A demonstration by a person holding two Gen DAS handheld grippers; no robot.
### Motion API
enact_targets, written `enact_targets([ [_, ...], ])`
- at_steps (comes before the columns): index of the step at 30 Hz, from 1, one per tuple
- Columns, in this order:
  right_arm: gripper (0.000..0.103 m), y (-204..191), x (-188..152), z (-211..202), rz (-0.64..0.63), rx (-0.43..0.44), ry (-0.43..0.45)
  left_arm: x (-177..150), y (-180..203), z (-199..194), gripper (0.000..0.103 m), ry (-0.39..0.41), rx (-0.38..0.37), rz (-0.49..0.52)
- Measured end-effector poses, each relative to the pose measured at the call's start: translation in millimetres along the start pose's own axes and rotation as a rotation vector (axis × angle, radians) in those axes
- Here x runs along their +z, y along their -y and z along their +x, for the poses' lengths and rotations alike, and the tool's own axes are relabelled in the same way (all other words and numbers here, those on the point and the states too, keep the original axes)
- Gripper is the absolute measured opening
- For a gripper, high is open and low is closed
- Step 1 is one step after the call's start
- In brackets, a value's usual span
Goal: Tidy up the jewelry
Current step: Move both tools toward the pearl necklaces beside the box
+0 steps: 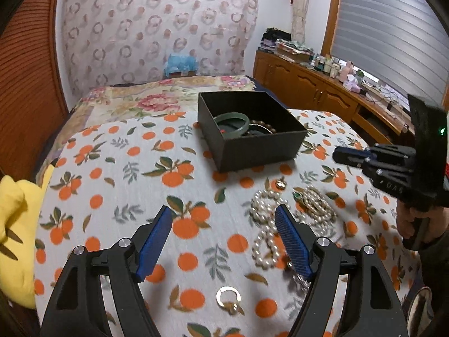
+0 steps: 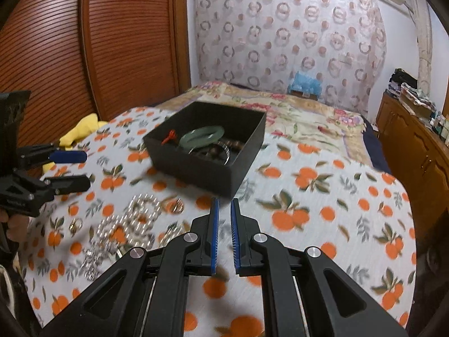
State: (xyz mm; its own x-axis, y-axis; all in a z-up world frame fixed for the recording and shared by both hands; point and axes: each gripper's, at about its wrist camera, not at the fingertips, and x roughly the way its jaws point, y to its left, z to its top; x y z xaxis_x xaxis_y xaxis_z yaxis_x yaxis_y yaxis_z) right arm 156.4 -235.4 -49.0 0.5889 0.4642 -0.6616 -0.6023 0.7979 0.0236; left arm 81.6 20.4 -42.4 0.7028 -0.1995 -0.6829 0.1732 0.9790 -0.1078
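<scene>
The left gripper (image 1: 224, 219) hangs over the bed with its ribbed blue pads (image 1: 155, 243) spread wide and nothing between them. Its right-hand pad covers part of a heap of pearl necklaces (image 1: 265, 219), round cream beads looped over one another on the cloth. Just nearer the camera lies a small split metal ring (image 1: 228, 297) with a gold piece attached; blur keeps me from telling what that piece is.

The right gripper (image 2: 223, 205) has its jaws drawn almost together, only a narrow slit left between the flat blue pads (image 2: 215, 236), and it grips nothing. It hovers above the orange-print blanket (image 2: 322, 196), a soft woven cover with orange fruit and leaves.

Beyond both stands a square black box (image 1: 252, 151), matte and lidless. Inside it rest a smooth green bangle (image 2: 202, 137), dark brown beads (image 2: 233, 144) and a red cord knot (image 2: 169, 135). A yellow plush (image 1: 14, 224) lies at the blanket's left edge.
</scene>
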Motion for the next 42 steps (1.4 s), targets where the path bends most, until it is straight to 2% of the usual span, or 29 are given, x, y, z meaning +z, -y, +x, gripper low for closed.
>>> enact_targets([
  [2,0.018,-5,-6,0,0.001,0.014,-0.011,-6,5,-4,0.072,0.003,0.002,0.002],
  [14,0.018,-26,-33,16,-0.026,0.069,-0.145,-21,13,-7,0.072,-0.008,-0.014,0.004],
  [16,0.023,-27,-34,19,-0.041,0.033,-0.157,-21,13,-7,0.072,-0.009,-0.017,0.004],
  [19,0.023,-22,-30,21,-0.037,-0.019,-0.165,-22,13,-7,0.072,-0.009,-0.019,0.003],
  [22,0.023,-19,-30,21,-0.036,-0.012,-0.170,-23,12,-6,0.072,-0.016,-0.017,0.000],
  [25,0.021,-17,-30,19,-0.042,-0.049,-0.170,-25,10,-1,0.072,-0.031,-0.022,-0.007],
  [33,0.021,-10,-31,19,-0.028,-0.013,-0.176,-26,11,7,0.072,-0.053,-0.021,-0.003],
  [35,0.021,-13,-31,19,-0.042,-0.029,-0.176,-27,12,7,0.072,-0.055,-0.020,-0.002],
  [39,0.021,-9,-30,23,-0.067,-0.115,-0.194,-27,13,8,0.072,-0.058,-0.021,0.000],
  [42,0.021,-2,-31,21,-0.035,-0.087,-0.181,-27,13,8,0.072,-0.057,-0.021,-0.002],
])
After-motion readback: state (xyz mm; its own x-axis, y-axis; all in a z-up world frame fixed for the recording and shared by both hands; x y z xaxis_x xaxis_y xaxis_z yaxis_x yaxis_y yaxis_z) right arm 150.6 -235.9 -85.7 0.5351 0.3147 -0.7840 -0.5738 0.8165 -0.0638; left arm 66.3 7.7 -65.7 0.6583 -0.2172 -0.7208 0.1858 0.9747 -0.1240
